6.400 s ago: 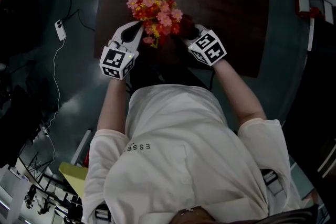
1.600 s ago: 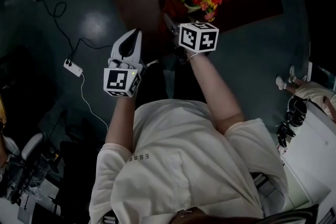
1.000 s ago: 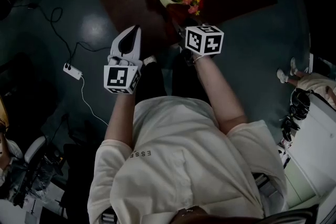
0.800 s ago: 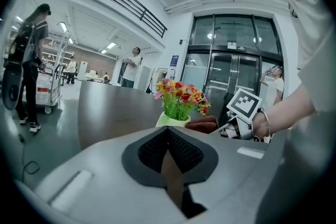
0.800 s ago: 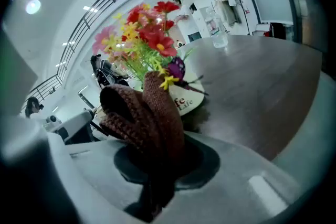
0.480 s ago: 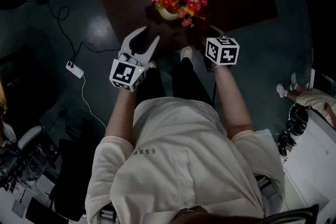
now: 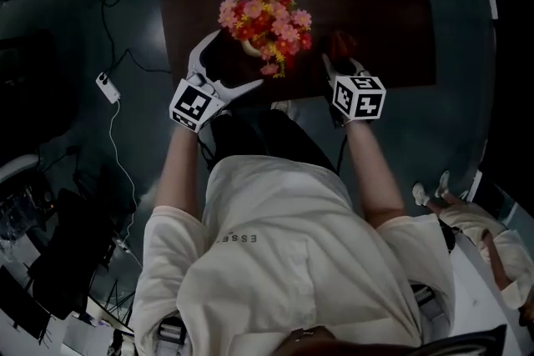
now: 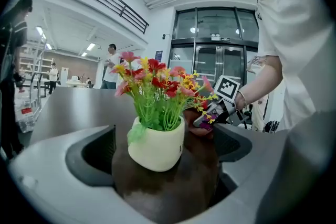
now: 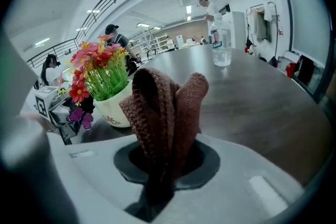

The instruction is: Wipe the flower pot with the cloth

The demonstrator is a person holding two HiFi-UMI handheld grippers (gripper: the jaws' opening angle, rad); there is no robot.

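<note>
Our left gripper point(image 7: 236, 61) jaws opening, cream flower pot point(image 8: 156, 147) between them, not gripped. Our right gripper point(image 7: 338, 67) jaws clenched on brown knitted cloth point(image 9: 163, 113).

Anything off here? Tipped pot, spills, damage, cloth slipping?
Nothing stands out. The flower pot sits upright on the table, with no spill or crack visible. The cloth is bunched but clamped in the right gripper. The water bottle stands upright.

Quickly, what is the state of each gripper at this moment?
Left gripper: jaws opening, cream round flower pot between them, untouched.
Right gripper: shut on the brown knitted cloth.
</note>
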